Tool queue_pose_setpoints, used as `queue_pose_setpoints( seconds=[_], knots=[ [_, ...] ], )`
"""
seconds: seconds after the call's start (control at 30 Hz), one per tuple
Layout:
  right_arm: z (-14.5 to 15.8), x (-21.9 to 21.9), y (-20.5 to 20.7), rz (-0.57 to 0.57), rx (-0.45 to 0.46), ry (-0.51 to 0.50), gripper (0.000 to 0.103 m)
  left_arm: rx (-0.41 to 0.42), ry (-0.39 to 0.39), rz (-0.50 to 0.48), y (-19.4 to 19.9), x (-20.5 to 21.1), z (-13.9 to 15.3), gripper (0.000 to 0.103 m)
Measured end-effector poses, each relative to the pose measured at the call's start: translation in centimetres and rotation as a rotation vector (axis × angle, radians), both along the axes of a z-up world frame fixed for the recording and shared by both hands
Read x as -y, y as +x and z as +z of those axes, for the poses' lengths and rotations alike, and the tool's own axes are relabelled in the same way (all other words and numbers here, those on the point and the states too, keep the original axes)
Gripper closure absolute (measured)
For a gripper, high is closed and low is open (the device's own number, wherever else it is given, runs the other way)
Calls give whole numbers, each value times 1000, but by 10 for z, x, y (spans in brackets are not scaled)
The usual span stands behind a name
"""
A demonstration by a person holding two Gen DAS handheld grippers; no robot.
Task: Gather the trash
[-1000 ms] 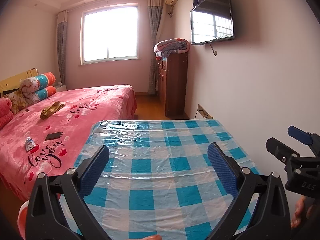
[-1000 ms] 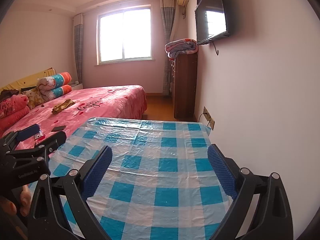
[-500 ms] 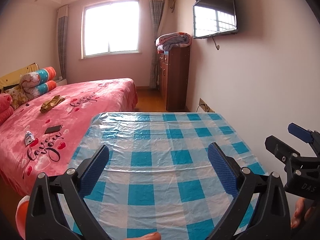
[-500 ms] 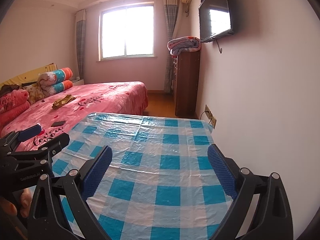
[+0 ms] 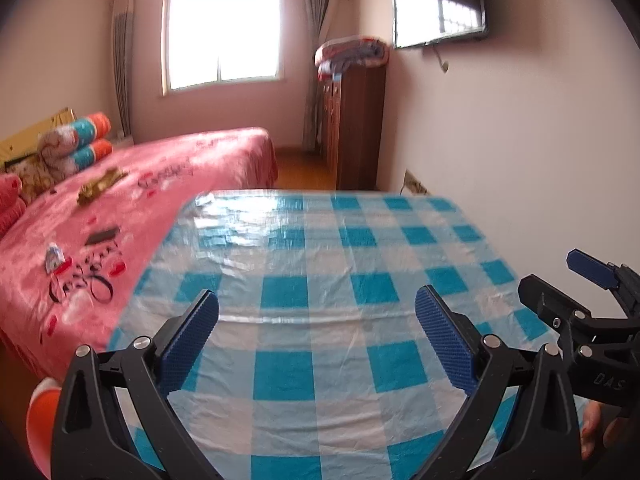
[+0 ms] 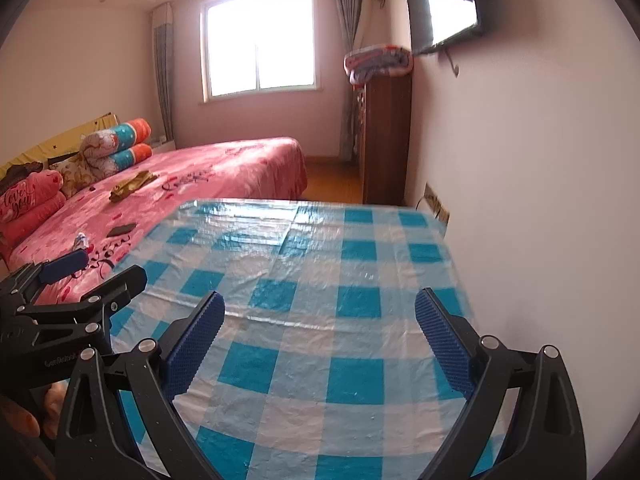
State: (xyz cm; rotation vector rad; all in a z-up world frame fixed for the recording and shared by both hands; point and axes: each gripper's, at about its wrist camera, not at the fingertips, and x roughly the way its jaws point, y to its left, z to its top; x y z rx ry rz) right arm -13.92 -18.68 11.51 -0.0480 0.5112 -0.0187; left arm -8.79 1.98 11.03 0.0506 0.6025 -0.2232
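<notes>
- Grippers both over the near end of a surface (image 5: 320, 280) covered with a glossy blue-and-white checked plastic cloth, nothing lying on the cloth.
- Left gripper (image 5: 316, 336): black frame, blue ribbed pads (image 5: 192, 336), jaws spread wide, nothing between them. It also shows at the left edge of the right wrist view (image 6: 80, 280).
- Right gripper (image 6: 320, 340): same build, jaws wide apart, holding nothing. It sits just right of the left one, seen at the right edge of the left wrist view (image 5: 576, 292).
- Candidate trash is on the pink printed bedspread of the bed (image 5: 160, 184), left of the surface and well apart from both grippers:
  - small white-and-blue crumpled wrapper (image 5: 54, 258), near the bed's near edge; also in the right wrist view (image 6: 81, 240).
  - flat dark rectangular item (image 5: 102, 236), just beyond the wrapper; can't tell what it is.
  - crumpled olive-gold piece (image 5: 100, 186), further up the bed towards the pillows.
- Rolled orange-and-teal bolsters (image 6: 120, 144) at the head of the bed.
- Dark wooden cabinet (image 5: 356, 124) against the right wall with a folded blanket (image 5: 352, 52) on top; wall-mounted flat TV (image 5: 440, 4) above it.
- Left wrist view is motion-blurred, so fine detail on the bed is soft.
</notes>
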Motion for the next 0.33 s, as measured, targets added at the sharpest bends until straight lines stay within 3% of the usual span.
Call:
queue_pose_setpoints(
  seconds=[0.13, 0.33],
  knots=[
    [-30, 7, 28, -31, -118, 24, 8, -110, 65, 28, 22, 6, -32, 4],
    [-73, 14, 63, -67, -264, 34, 8, -238, 99, 89, 52, 8, -70, 4]
  ],
)
